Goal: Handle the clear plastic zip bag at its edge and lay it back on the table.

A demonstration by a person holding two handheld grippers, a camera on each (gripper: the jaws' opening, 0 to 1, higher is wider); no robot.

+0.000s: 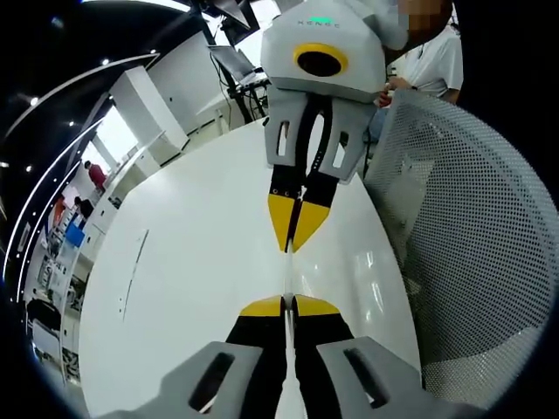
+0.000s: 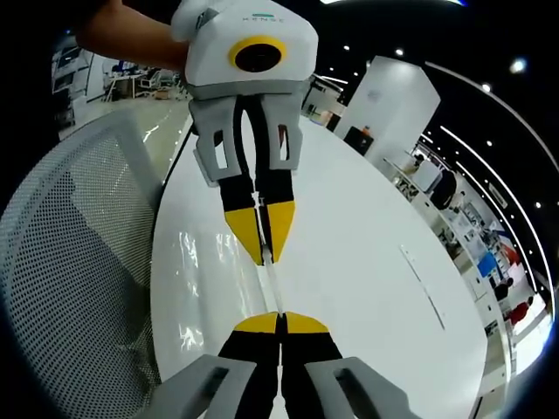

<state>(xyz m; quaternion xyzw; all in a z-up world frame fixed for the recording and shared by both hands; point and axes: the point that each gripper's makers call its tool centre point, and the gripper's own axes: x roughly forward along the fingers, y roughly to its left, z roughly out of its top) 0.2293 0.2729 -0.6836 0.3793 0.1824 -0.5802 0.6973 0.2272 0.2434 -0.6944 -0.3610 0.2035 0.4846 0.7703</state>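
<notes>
The clear plastic zip bag (image 1: 371, 262) is stretched by one edge between my two grippers, which face each other tip to tip. In the left gripper view my left gripper (image 1: 288, 305) is shut on the thin bag edge, and my right gripper (image 1: 293, 237) comes down from the top, shut on the same edge. The bag's glossy sheet spreads right, toward the chair. In the right gripper view my right gripper (image 2: 281, 321) pinches the bag (image 2: 205, 271), and my left gripper (image 2: 265, 249) holds it from above. Both hover over the white table (image 1: 201, 262).
A white mesh chair back (image 1: 472, 244) stands close by the table edge, on the bag's side (image 2: 79, 262). The long white table (image 2: 376, 279) stretches away on the other side. A person in a white shirt (image 1: 437, 61) stands behind the chair.
</notes>
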